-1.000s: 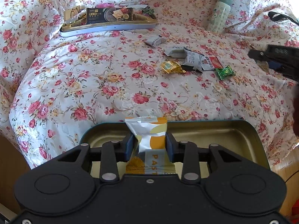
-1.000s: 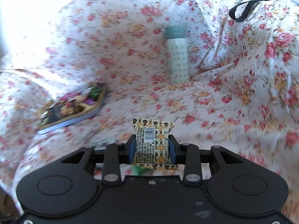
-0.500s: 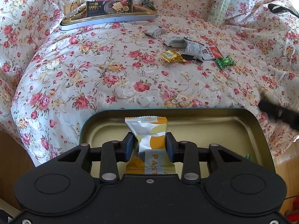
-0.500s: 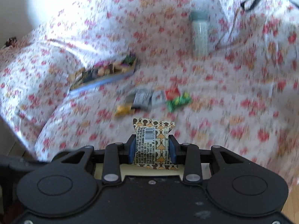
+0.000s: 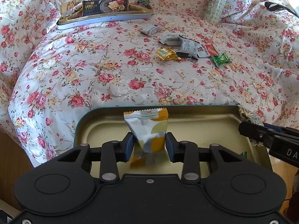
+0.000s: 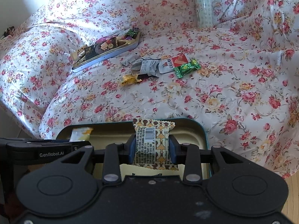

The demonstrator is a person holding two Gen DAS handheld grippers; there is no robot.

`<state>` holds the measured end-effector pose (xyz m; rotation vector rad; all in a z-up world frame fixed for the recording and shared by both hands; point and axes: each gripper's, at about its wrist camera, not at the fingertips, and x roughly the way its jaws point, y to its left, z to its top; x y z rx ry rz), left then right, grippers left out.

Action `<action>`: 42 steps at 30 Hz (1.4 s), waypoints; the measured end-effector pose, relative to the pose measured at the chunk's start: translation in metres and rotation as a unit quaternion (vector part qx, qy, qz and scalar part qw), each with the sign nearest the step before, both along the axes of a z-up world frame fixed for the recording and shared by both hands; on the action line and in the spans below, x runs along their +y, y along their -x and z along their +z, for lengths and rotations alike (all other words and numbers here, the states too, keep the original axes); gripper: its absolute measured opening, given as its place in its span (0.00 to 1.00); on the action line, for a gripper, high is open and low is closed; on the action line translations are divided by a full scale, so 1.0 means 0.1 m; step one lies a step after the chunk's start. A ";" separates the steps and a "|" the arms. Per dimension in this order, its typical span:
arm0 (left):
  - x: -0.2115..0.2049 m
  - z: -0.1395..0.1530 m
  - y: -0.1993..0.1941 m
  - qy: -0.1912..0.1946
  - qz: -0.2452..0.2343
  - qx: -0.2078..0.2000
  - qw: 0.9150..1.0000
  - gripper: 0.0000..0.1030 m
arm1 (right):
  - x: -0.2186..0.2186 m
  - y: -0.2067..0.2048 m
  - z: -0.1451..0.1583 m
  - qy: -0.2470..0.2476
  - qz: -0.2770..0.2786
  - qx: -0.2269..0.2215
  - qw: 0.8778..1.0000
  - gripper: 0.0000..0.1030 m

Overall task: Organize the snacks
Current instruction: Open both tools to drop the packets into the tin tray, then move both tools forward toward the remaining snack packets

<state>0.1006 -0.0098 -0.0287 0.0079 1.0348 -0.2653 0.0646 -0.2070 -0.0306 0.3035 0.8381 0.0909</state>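
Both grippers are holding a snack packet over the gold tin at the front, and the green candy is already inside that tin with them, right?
Not quite. The green candy lies out on the flowered cloth, beside the red and white wrapper, as the right wrist view shows. The rest holds: the left gripper and the right gripper each hold a snack packet over the gold tin.

White lettering "GenRobot.AI" stands on the black body of the left gripper [image 6: 42, 152], at the left edge of the right wrist view. White letters "DA", cut off at the right frame edge, stand on the black right gripper [image 5: 269, 136] in the left wrist view. A barcode marks the brown-patterned snack packet [image 6: 152, 143]; its small print is illegible. Other wrapper text is unreadable.
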 end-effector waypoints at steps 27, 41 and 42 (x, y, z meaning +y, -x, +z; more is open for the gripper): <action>0.01 0.03 0.01 0.011 -0.003 -0.009 1.000 0.45 | -0.05 -0.02 0.03 -0.012 0.009 -0.005 1.000 0.44; 0.02 0.18 -0.22 -0.019 -0.008 -0.095 0.995 0.64 | -0.09 -0.21 0.09 0.023 0.004 -0.034 0.999 0.49; 0.02 0.19 -0.26 -0.019 -0.008 -0.104 0.994 0.65 | -0.10 -0.23 0.10 0.028 0.005 -0.037 0.999 0.49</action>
